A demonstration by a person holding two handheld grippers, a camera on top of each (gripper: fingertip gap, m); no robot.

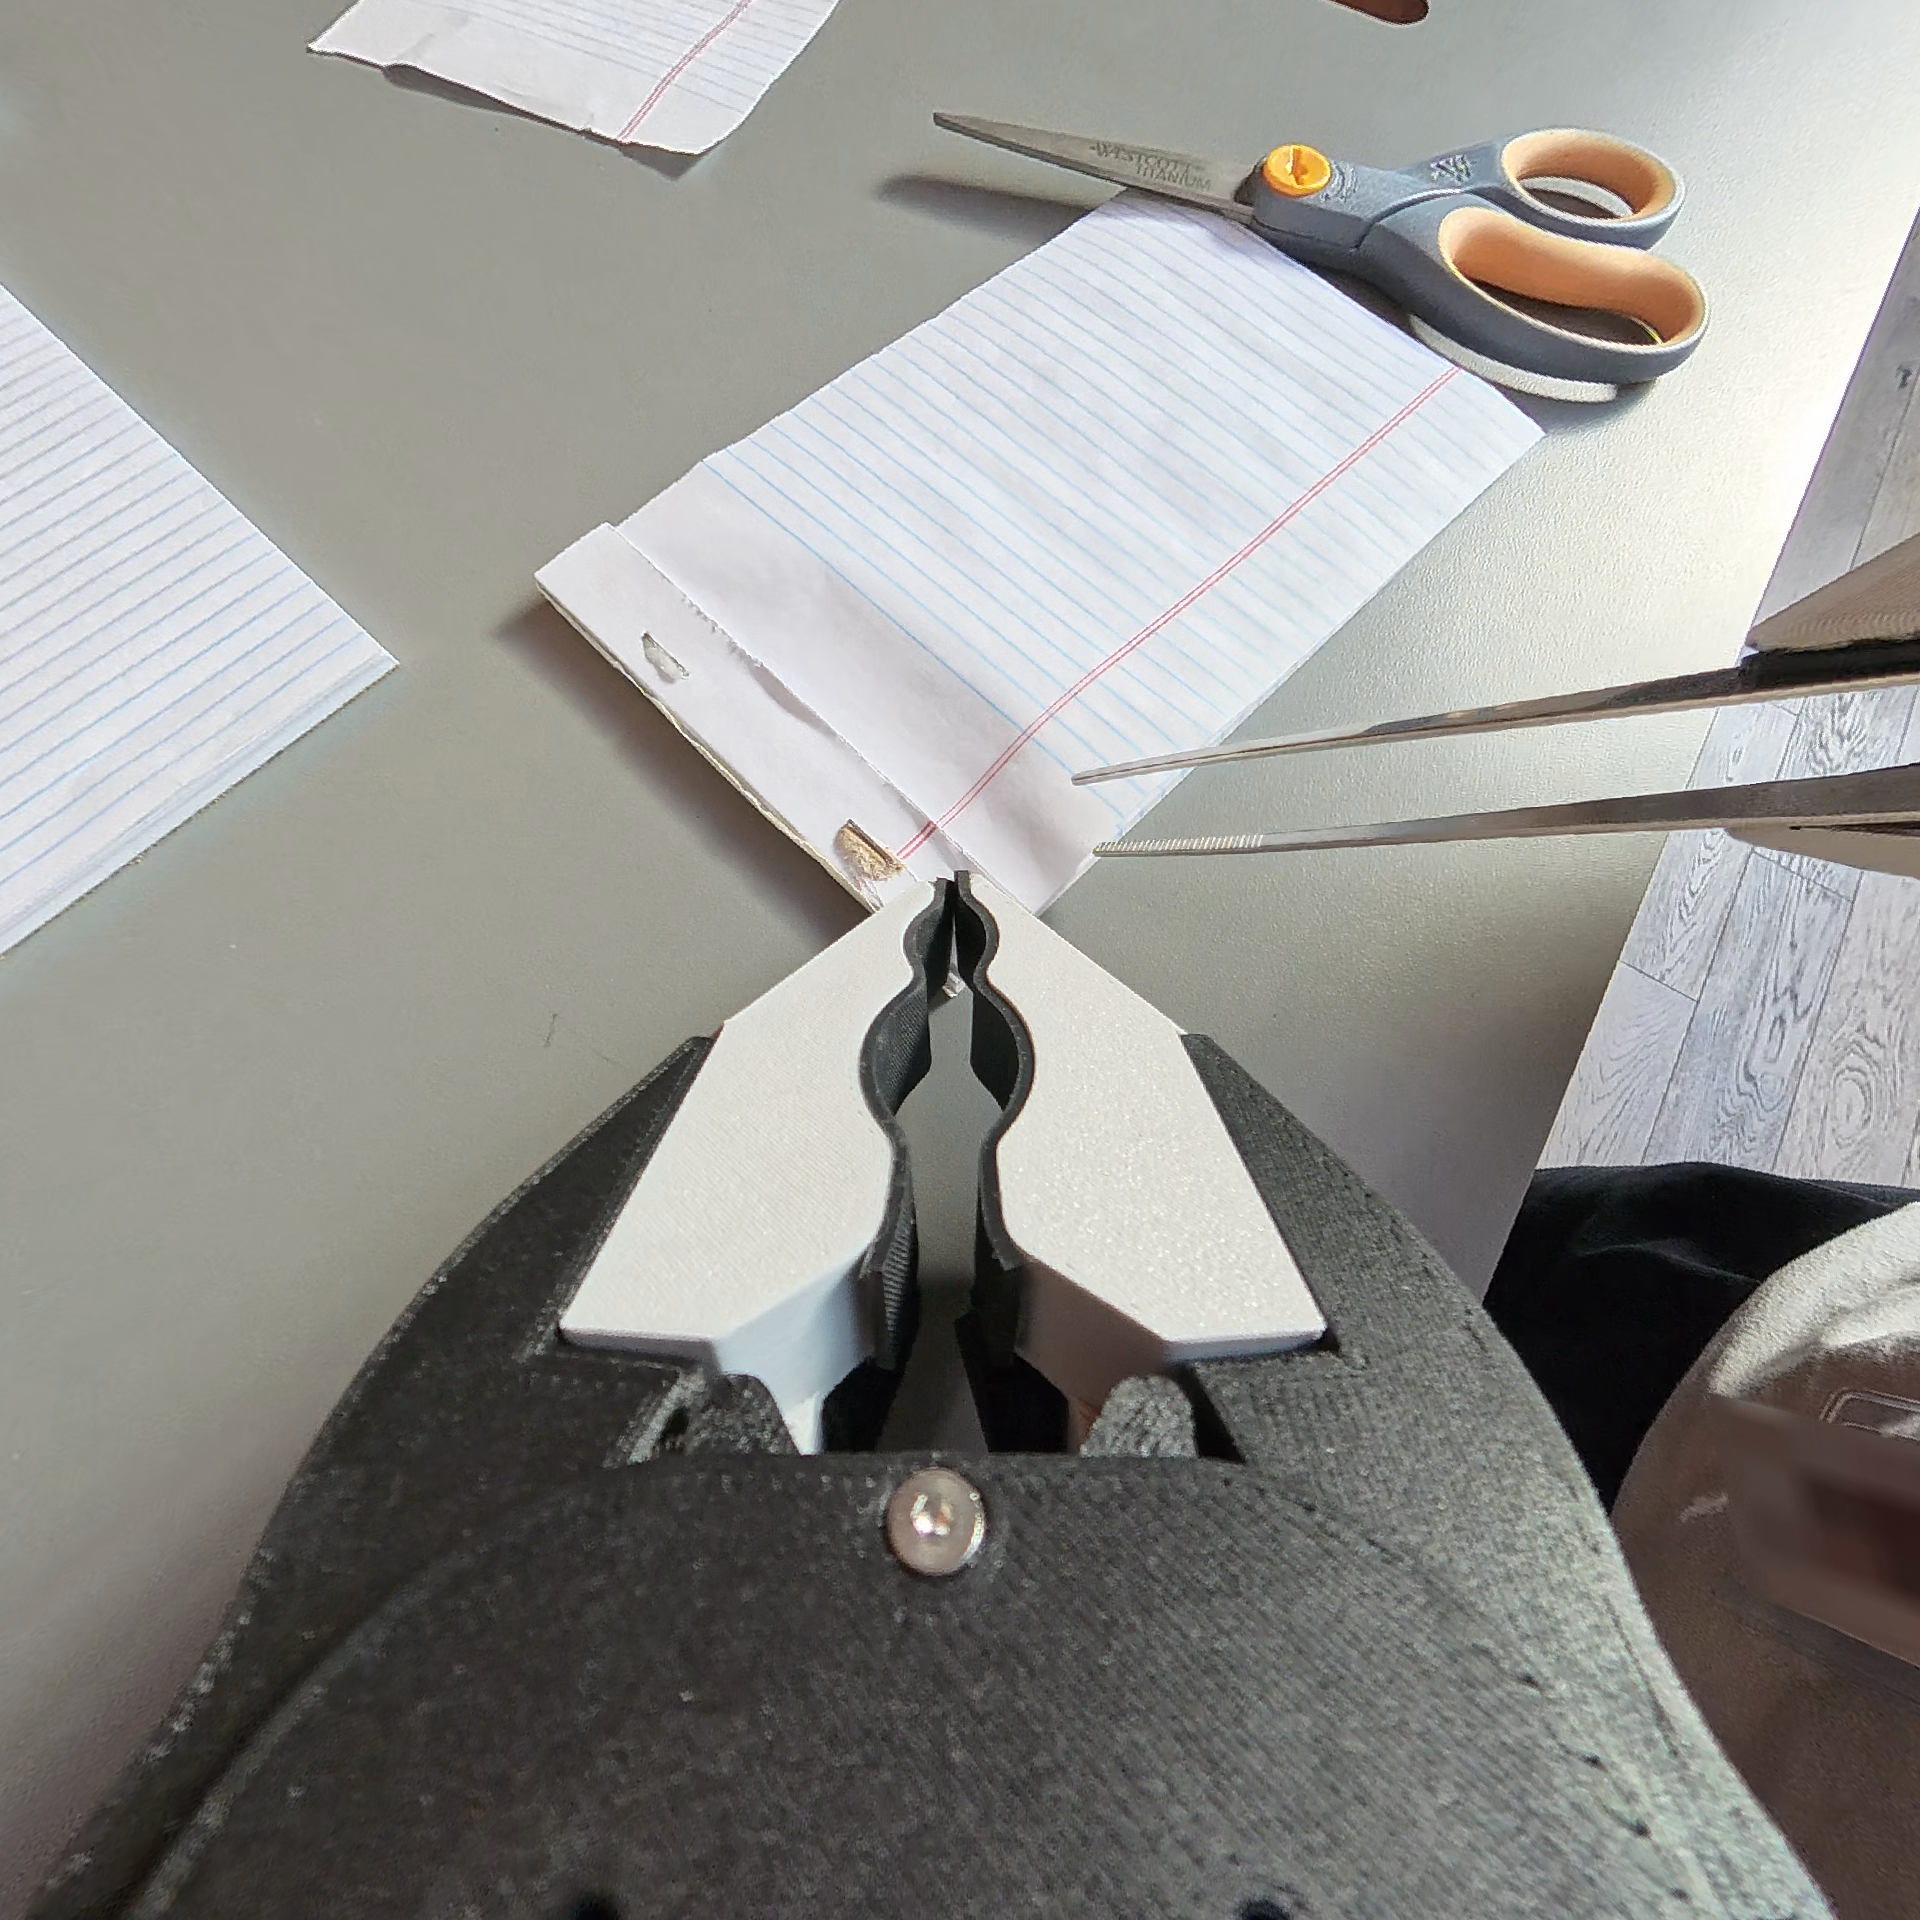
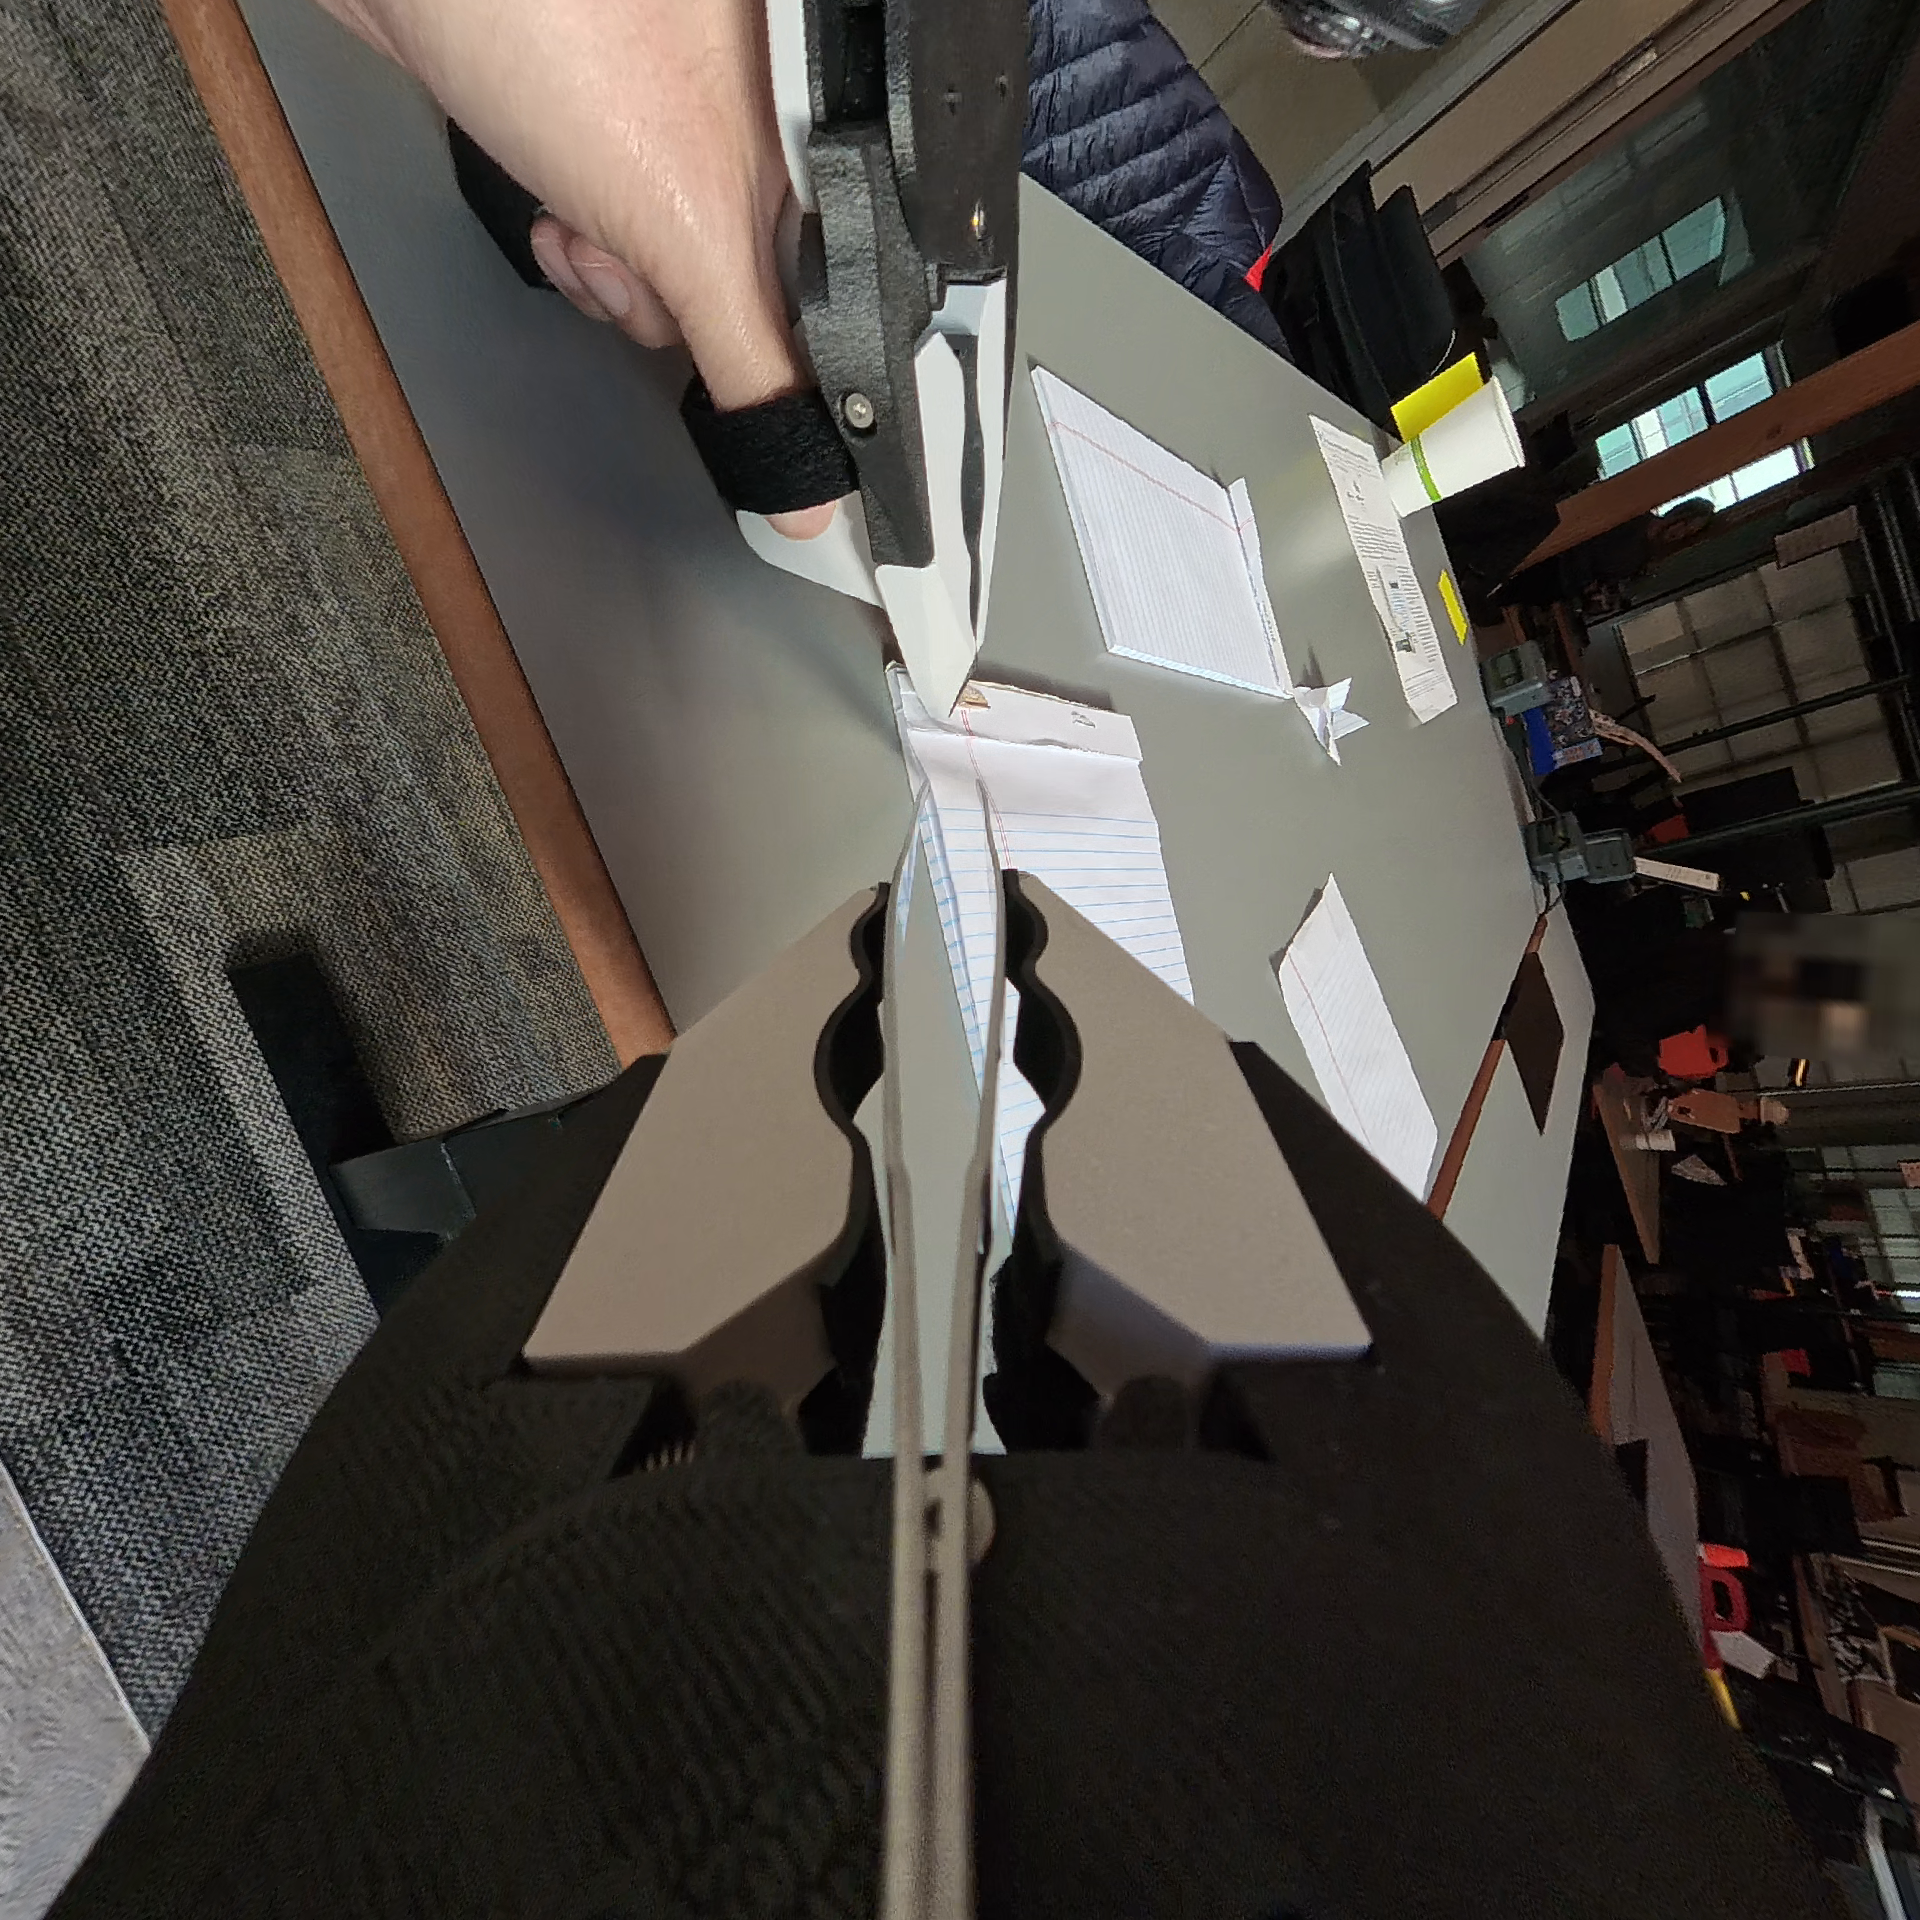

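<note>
The left gripper [image 1: 953, 885] pinches the bound corner of the notepad [image 1: 1039, 561] – thin, floppy sheets on stiff backing – while the right gripper [image 2: 948, 883] clamps slim steel tweezers [image 1: 1455, 769], tips slightly parted, over that same corner.

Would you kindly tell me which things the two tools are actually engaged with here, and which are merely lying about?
In hand:
- left tool, shut on a corner of the lined notepad
- right tool, holding tweezers over that pad

Lying about:
- scissors
- loose lined sheet
- torn sheet
- second notepad
- paper cup
- printed leaflet
</note>
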